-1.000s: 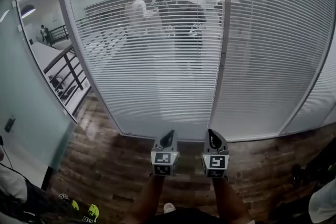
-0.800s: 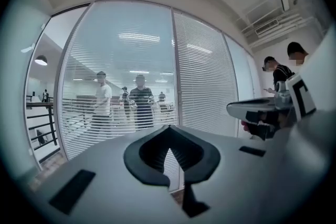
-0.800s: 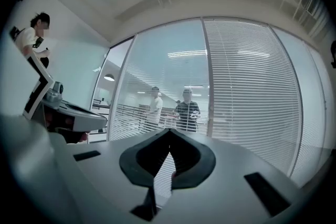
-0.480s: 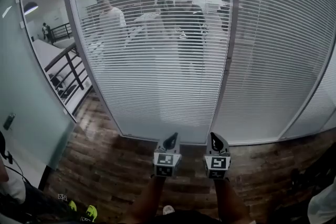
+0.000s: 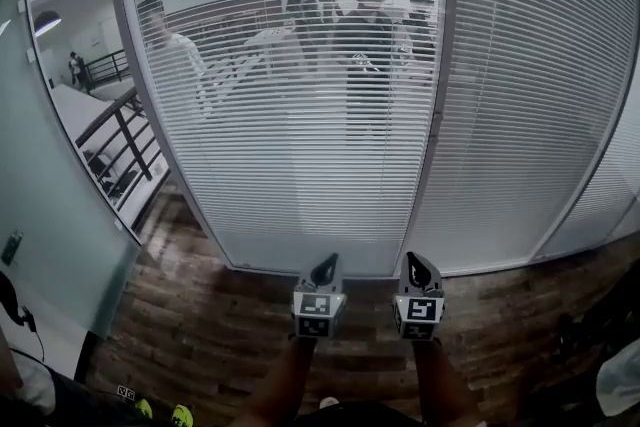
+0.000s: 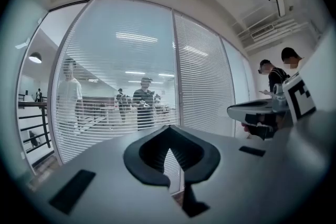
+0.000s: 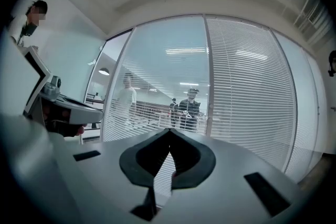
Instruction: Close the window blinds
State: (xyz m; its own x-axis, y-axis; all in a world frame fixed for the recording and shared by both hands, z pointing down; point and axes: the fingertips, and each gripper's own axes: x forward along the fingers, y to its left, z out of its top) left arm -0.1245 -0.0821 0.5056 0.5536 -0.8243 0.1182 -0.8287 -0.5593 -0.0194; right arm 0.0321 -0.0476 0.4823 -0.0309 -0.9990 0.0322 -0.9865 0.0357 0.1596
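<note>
We hold our left gripper point(image 5: 323, 268) and right gripper point(image 5: 421, 268) short of the blinds point(image 5: 300, 145), fingers point(image 6: 148, 153) pressed together and empty; the middle slats show people point(image 5: 365, 25) through, so closing remains undone.

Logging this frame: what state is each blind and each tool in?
Middle blind: lowered, slats tilted open, people visible through it.
Right blind: lowered, slats nearly shut.
Left tool: shut, empty, not touching the blinds.
Right tool: shut, empty, not touching the blinds.
</note>
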